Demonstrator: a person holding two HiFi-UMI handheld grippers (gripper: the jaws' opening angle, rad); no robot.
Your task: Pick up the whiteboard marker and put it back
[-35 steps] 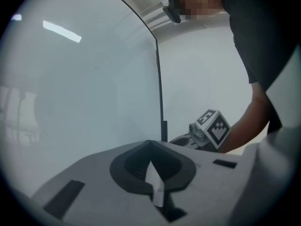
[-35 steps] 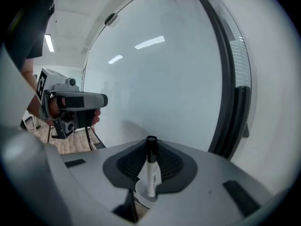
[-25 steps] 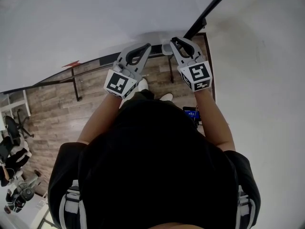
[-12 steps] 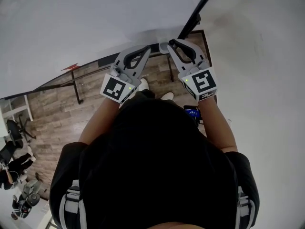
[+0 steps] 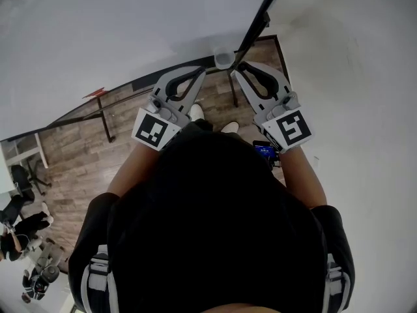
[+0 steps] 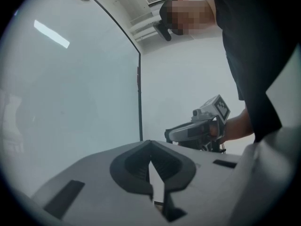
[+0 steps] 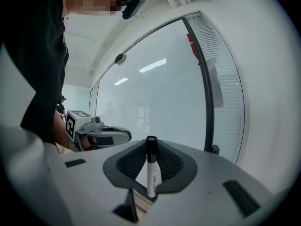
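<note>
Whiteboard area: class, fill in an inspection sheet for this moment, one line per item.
Surface: whiteboard, upright, blank where visible.
Job's things: whiteboard marker, upright, black end up, between the jaws of the right gripper.
Clutter: office chairs at the floor's far left; small lit screen by the right wrist.
Grippers: right gripper shut on the whiteboard marker; left gripper shut, empty.
Cables: nothing seen.
Surroundings: wood-plank floor; white wall on the right.

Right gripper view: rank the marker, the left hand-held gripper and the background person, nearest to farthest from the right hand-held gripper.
1. Whiteboard marker: upright, clamped between the jaws of the right hand-held gripper.
2. Left hand-held gripper: alongside, at the left.
3. Person: small, far off at the left edge.
</note>
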